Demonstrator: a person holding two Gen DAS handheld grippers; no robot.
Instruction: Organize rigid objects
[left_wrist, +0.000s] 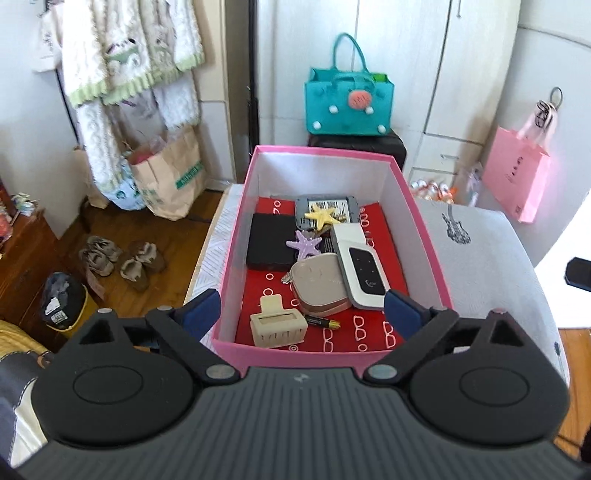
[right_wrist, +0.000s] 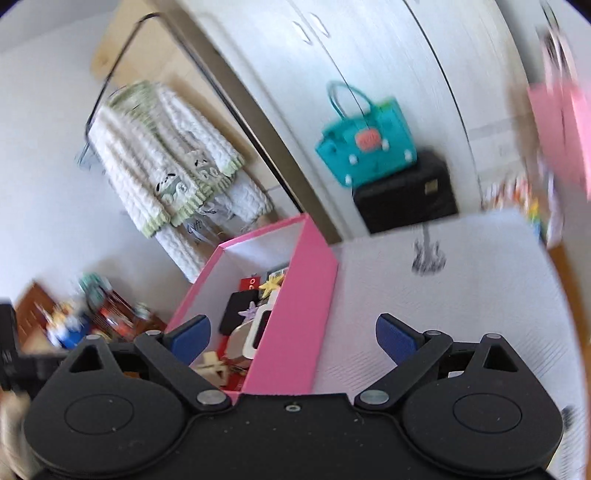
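A pink box (left_wrist: 424, 236) with a red lining stands on a white cloth. It holds a black wallet (left_wrist: 269, 240), a white pocket router (left_wrist: 360, 271), a grey device (left_wrist: 327, 206), a yellow star clip (left_wrist: 322, 216), a purple star clip (left_wrist: 306, 245), a beige case (left_wrist: 319, 282), a cream hair claw (left_wrist: 277, 326) and a battery (left_wrist: 322, 322). My left gripper (left_wrist: 301, 314) is open and empty above the box's near end. My right gripper (right_wrist: 293, 338) is open and empty, straddling the box's right wall (right_wrist: 295, 317). The right wrist view is blurred.
The white cloth (left_wrist: 476, 266) with a guitar print lies to the right of the box. A teal bag (left_wrist: 349, 101) sits on a black case behind it. A pink paper bag (left_wrist: 517, 184) hangs at right. Shoes (left_wrist: 122, 262) and paper bags lie on the wooden floor at left.
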